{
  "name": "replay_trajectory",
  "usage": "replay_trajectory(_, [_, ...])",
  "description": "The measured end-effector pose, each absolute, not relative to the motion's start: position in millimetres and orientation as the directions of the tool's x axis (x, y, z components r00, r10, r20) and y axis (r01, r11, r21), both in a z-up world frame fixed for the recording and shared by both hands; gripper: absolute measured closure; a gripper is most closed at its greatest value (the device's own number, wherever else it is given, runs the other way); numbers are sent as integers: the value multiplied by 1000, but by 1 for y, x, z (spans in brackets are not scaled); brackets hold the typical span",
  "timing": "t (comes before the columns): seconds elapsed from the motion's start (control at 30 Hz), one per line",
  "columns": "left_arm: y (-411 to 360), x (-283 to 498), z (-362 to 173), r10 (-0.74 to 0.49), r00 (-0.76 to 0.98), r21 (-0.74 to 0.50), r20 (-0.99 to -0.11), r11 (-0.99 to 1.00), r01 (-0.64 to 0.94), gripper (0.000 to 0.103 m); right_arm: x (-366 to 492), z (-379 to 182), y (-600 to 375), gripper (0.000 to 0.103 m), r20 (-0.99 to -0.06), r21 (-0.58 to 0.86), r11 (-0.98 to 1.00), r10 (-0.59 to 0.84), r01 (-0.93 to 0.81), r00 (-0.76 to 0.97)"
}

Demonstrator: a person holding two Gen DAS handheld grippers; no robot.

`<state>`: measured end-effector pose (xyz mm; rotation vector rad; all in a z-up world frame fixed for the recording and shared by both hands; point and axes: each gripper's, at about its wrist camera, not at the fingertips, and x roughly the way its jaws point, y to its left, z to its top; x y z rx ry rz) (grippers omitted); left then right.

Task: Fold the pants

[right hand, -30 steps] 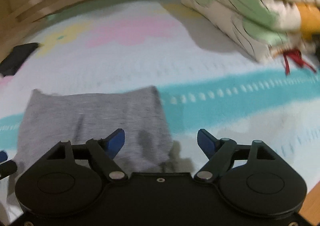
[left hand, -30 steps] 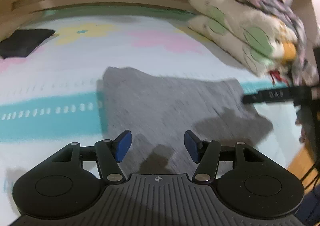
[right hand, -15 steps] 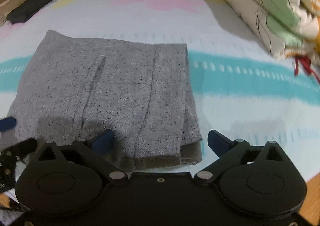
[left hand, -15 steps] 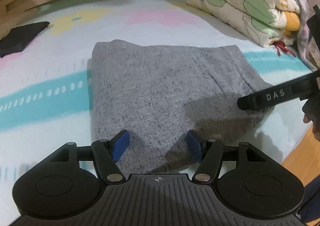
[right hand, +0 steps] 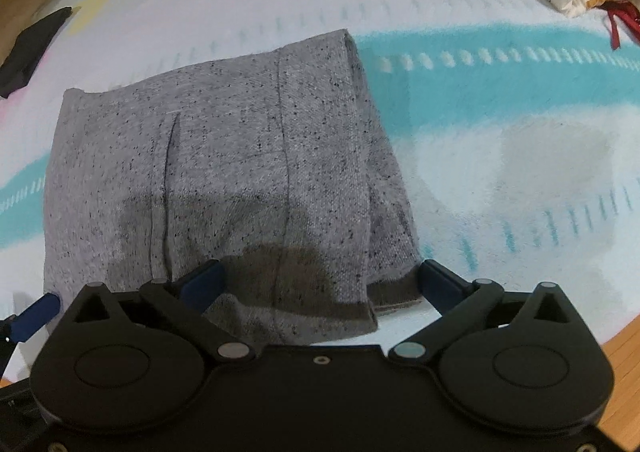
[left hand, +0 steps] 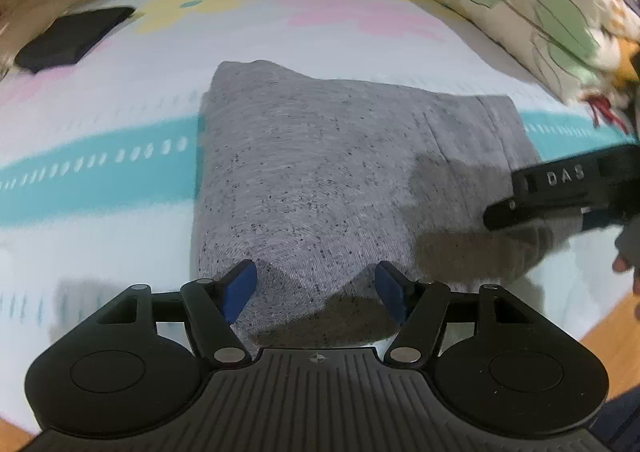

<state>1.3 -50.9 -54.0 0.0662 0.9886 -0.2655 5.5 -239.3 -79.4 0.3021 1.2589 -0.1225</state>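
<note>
the near edge of the pants [left hand: 312, 188] sat hidden behind the left gripper [left hand: 314, 286] body. the bedding pile [left hand: 532, 8] was cut off top right and smeared by blur. the dark cloth [right hand: 24, 52] got clipped at the left edge, couldn't tell what it was.

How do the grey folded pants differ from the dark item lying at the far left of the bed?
The grey pants are speckled light grey; the dark item is near black. The pants lie close in front of both grippers, at the near edge of the bed; the dark item lies far off by the wooden edge. The pants show seams and stacked layers at their right edge; the dark item is too blurred for detail. Both lie flat on the patterned bed cover.
</note>
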Motion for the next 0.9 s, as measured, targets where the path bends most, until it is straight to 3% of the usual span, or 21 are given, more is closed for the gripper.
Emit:
replay_trajectory(0.17, [-52, 4, -52, -176, 515, -79, -839, 976, 204, 39, 13, -85, -247, 0, -954, 184, 946, 106, 268, 281])
replay_trajectory(0.37, [-49, 9, -50, -201, 481, -80, -853, 962, 260, 39, 16, -89, -250, 0, -958, 181, 938, 101, 295, 267])
replay_trajectory(0.5, [-39, 15, -38, -237, 464, -108, -854, 952, 287, 53, 14, -90, -250, 0, -952, 192, 933, 102, 303, 287])
replay_trajectory(0.7, [4, 43, -23, -259, 502, -173, -825, 962, 212, 54, 14, -93, -258, 0, -934, 239, 929, 141, 282, 328])
replay_trajectory(0.9, [25, 70, -45, -283, 461, -239, -841, 959, 152, 54, 10, -91, -262, 0, -927, 252, 932, 154, 262, 342])
